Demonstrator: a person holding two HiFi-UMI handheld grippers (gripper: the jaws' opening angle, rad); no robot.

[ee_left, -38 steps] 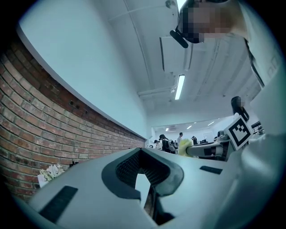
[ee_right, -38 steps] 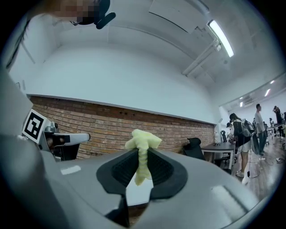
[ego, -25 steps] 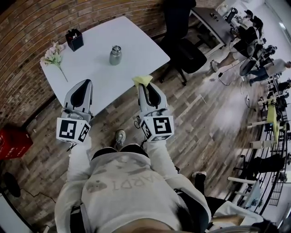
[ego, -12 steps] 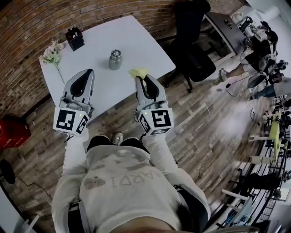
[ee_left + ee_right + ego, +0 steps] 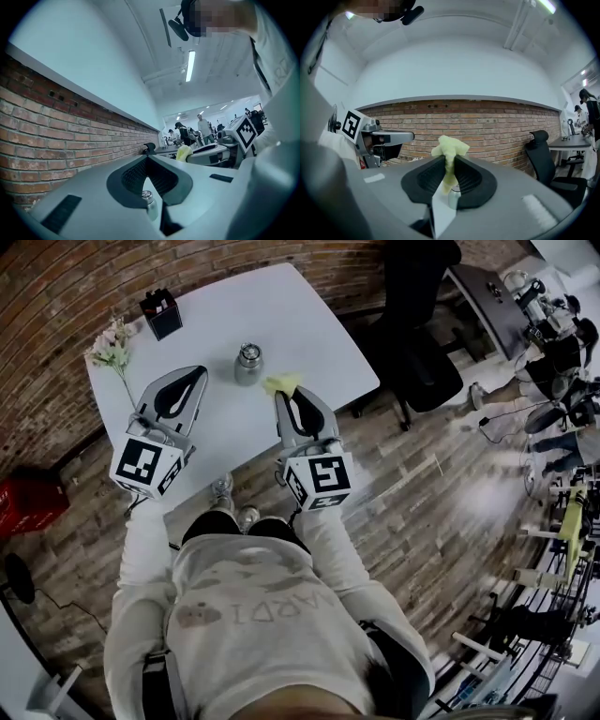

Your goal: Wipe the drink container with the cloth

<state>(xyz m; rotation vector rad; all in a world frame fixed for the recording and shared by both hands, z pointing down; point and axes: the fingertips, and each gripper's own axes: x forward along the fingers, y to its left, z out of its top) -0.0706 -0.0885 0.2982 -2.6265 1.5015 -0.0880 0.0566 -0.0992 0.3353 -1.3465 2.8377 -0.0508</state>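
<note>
Right hand-held gripper (image 5: 280, 396) clamps the cloth (image 5: 281, 383), pointing toward the drink container (image 5: 248, 365).

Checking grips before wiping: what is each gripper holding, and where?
Right gripper pinches the yellow cloth at a bunched fold, tuft sticking past its tips. Left gripper holds nothing.

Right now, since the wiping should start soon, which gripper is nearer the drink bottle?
Right, narrowly. The right gripper, shut on the yellow cloth, sits just right of the bottle; the left gripper is farther off to its left.
</note>
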